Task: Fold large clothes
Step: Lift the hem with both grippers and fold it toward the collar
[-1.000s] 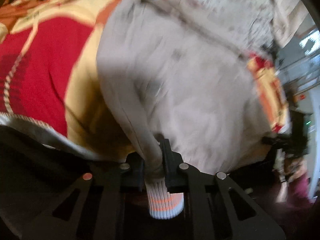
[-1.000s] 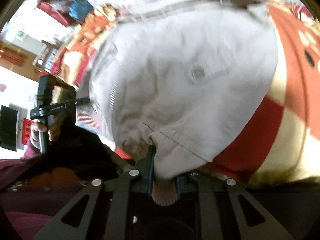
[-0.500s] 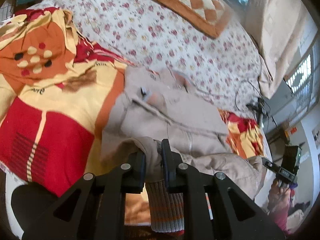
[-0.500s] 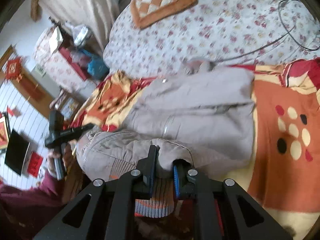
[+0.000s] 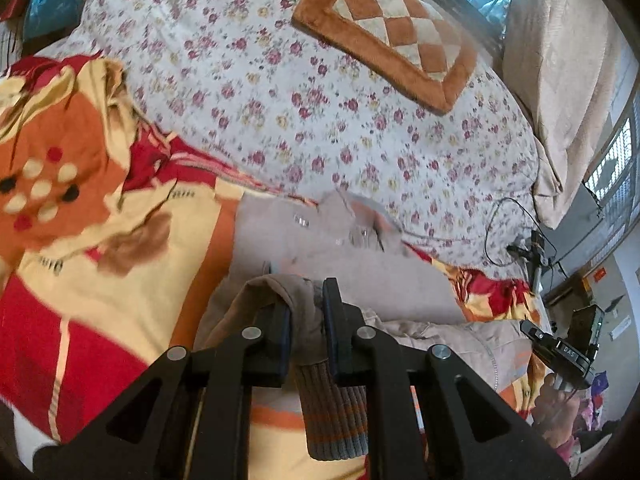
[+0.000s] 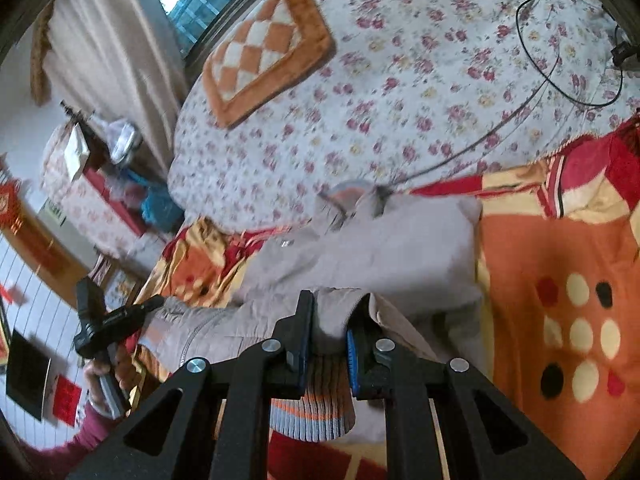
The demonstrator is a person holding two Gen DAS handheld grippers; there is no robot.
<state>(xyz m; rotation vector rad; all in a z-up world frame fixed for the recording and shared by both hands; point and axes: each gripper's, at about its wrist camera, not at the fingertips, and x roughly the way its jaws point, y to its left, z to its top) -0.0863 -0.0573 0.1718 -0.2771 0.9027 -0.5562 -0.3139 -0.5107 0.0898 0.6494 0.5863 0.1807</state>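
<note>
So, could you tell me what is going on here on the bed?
A person is folding a beige jacket on a bed covered with a red and orange blanket. The left gripper and the right gripper each have their jaws shut on the jacket's lower edge, with its striped ribbed hem hanging below the jaws. That edge is lifted over the rest of the jacket, which lies flat with its collar toward the flowered bedspread. The fold is not yet laid down.

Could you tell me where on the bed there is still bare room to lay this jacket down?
The floral quilt is bare between the checked cushion and the jacket. The patterned blanket beside the jacket is also bare. Avoid the black cable at the quilt's edge.
</note>
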